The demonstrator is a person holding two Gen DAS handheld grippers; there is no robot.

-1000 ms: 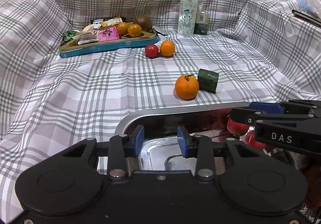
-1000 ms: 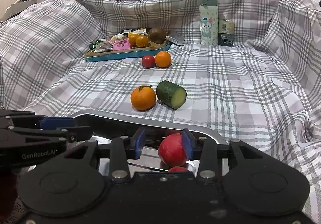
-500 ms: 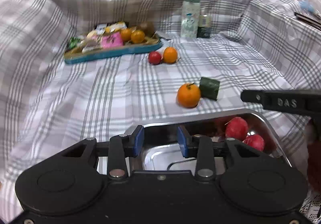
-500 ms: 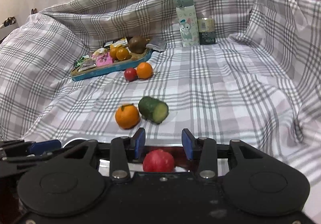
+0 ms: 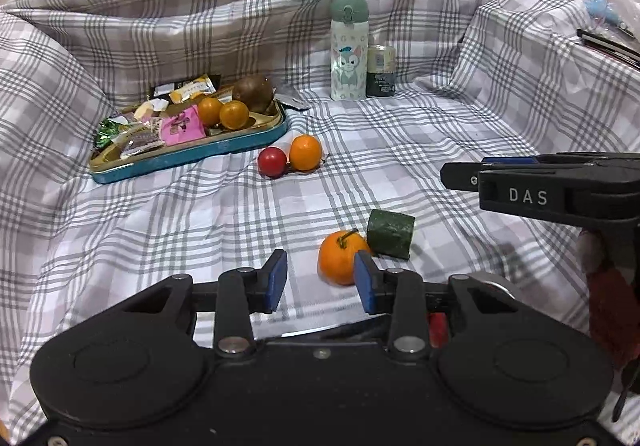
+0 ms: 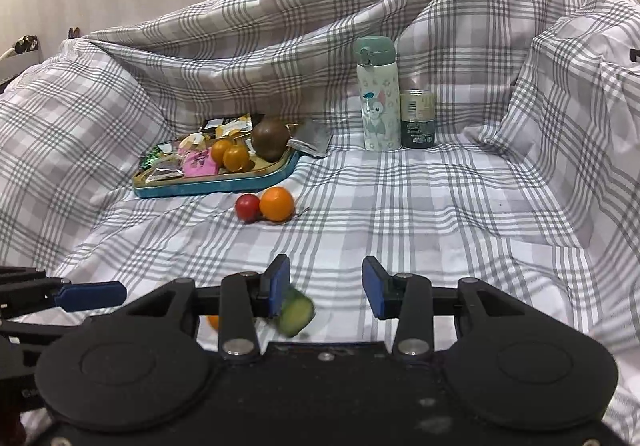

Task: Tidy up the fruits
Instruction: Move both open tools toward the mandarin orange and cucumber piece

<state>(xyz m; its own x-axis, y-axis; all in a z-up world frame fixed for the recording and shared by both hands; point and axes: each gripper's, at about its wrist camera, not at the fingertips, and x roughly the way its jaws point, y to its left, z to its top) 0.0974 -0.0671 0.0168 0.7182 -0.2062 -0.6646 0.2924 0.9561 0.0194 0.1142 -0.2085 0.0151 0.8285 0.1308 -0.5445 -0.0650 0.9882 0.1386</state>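
An orange (image 5: 338, 262) and a green cucumber piece (image 5: 390, 233) lie on the checked cloth just ahead of my left gripper (image 5: 320, 280), which is open and empty. A red tomato (image 5: 272, 162) and a small orange (image 5: 305, 152) lie further off, near a blue tray (image 5: 192, 158). My right gripper (image 6: 326, 286) is open and empty, raised above the cucumber piece (image 6: 296, 312); it also shows in the left wrist view (image 5: 460, 176). The metal tray's rim (image 5: 320, 330) and a red fruit (image 5: 437, 328) barely show behind my left fingers.
The blue tray (image 6: 216, 186) holds snack packets, two small oranges (image 6: 230, 155) and a brown fruit (image 6: 270, 140). A pale green bottle (image 6: 378, 94) and a can (image 6: 417, 119) stand at the back. The cloth rises in folds on all sides.
Both grippers have risen and pulled back from the metal tray, which has dropped almost out of sight. The right gripper has left the red fruit in the tray.
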